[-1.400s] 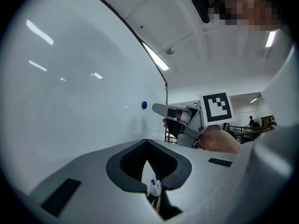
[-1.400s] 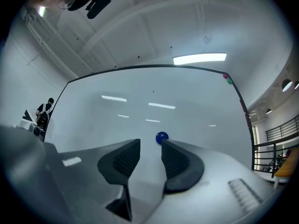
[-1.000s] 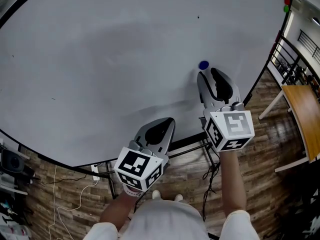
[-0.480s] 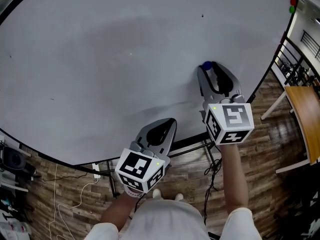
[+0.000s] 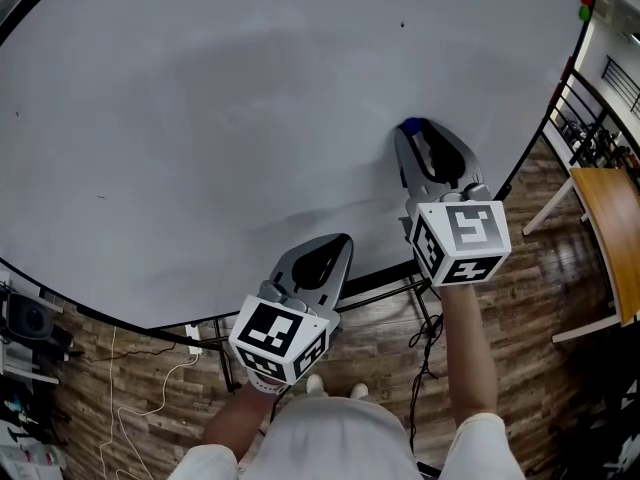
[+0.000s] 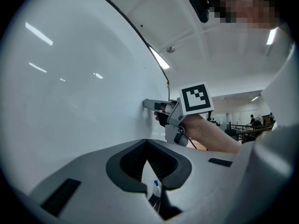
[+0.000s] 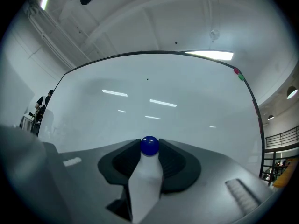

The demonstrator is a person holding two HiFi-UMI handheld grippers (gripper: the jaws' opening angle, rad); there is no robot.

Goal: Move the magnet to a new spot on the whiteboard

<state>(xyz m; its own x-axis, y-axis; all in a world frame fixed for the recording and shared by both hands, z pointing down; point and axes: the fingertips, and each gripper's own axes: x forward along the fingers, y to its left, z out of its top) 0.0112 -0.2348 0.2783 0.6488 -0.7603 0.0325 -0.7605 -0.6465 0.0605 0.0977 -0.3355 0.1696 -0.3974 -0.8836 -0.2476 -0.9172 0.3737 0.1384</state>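
Note:
A small round blue magnet (image 5: 409, 125) (image 7: 149, 146) sits on the big whiteboard (image 5: 200, 118), right of its middle. My right gripper (image 5: 413, 130) (image 7: 149, 148) is up against the board, its two fingertips flanking the magnet and touching its sides; the jaws are closing on it. In the left gripper view the right gripper (image 6: 156, 105) shows side-on, its nose against the board. My left gripper (image 5: 338, 243) (image 6: 147, 141) hangs lower, near the board's bottom edge, its tips together and nothing in them.
A red magnet (image 5: 586, 0) and a green magnet (image 5: 584, 15) sit at the board's upper right edge. A wooden table (image 5: 610, 228) and a railing (image 5: 585, 128) stand to the right. Cables (image 5: 130, 388) lie on the floor below the board's stand.
My right gripper has moved up to the board until the magnet came between its fingertips. The left gripper has stayed put.

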